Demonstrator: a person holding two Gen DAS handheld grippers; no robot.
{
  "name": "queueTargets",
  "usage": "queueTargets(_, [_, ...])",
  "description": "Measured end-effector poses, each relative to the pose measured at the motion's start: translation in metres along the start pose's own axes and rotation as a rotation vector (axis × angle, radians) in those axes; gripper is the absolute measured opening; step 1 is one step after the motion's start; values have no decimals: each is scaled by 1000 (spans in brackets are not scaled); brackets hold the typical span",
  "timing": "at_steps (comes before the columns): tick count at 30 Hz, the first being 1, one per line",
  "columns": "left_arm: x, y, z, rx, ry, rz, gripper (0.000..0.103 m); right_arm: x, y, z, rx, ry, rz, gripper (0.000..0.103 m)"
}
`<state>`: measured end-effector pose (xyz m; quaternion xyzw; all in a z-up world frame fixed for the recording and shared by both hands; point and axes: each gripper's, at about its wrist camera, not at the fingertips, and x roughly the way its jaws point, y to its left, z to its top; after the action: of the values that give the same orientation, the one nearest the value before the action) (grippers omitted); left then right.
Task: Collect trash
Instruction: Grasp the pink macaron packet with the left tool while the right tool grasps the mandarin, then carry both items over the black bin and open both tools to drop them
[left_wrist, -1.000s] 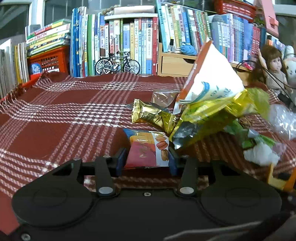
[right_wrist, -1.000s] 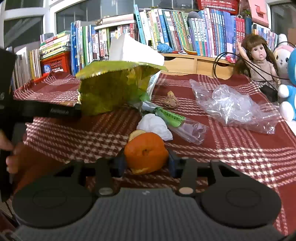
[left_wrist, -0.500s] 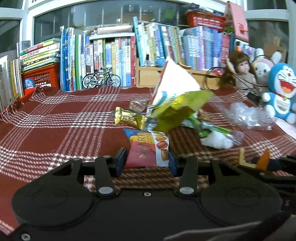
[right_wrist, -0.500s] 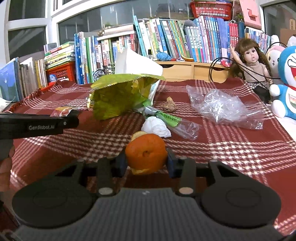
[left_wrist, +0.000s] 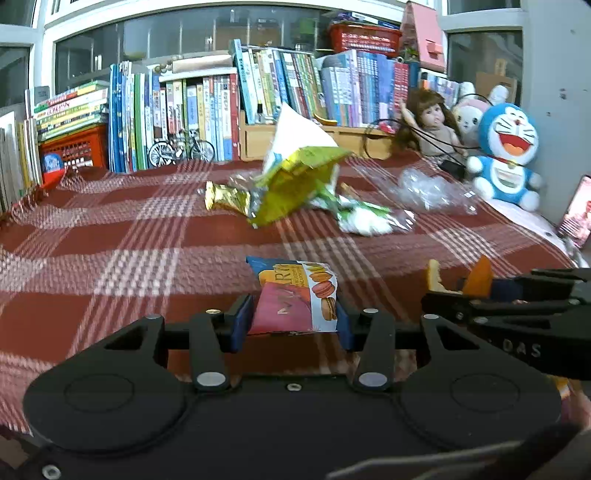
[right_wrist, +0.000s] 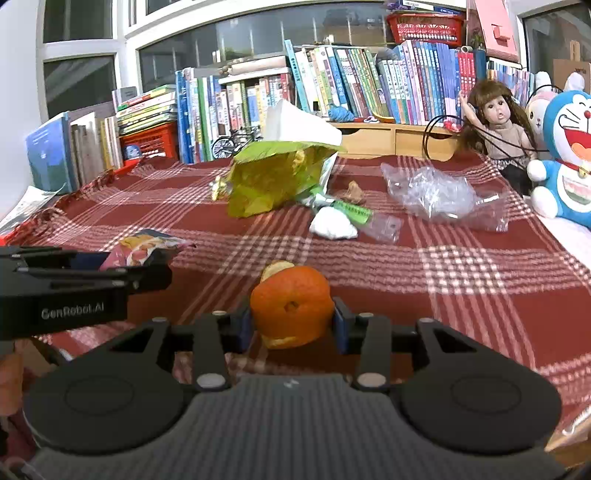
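My left gripper (left_wrist: 293, 325) has its jaws clenched on a macaron snack wrapper (left_wrist: 295, 295), and my right gripper (right_wrist: 293, 325) grips an orange peel (right_wrist: 291, 304) (a hollow shell), both lifted above the red plaid surface (right_wrist: 461, 280). Farther back on it lie a yellow-green bag (right_wrist: 269, 181), a white tissue (right_wrist: 332, 226) and a crumpled clear plastic bag (right_wrist: 439, 195), well apart from my jaws, with books (right_wrist: 369, 85) behind.

1. Daylight entered from the windows (right_wrist: 92, 74) beyond the grippers; illumination was even.
2. Left wrist view showed motion blur.
3. Fisheye distortion curved the frame edges.
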<state>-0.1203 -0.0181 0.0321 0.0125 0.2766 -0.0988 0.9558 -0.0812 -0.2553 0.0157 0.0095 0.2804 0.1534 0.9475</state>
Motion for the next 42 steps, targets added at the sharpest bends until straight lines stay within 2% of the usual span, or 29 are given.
queueTargets(7, [-38,-9,-42,-18,28,-16,44,-21,10,-32,-15,43,8,47])
queueTargets(13, [-49,-10,-77,-11,109,-31,43,-31,13,-65,-4,116,38,47])
queueTargets(21, [-34,-10,-116,11,242,-41,44,-25,15,-100,-6,214,65,47])
queueTargets(30, [-2,-10,-165,-8,421,-33,44,-4,22,-145,-26,348,93,48])
queueTargets(35, [8,-8,-179,-6,470,-29,44,6,19,-160,0,401,97,49])
queueTargets(42, [18,-11,-191,-4,514,-29,44,10,19,-167,-1,426,96,49])
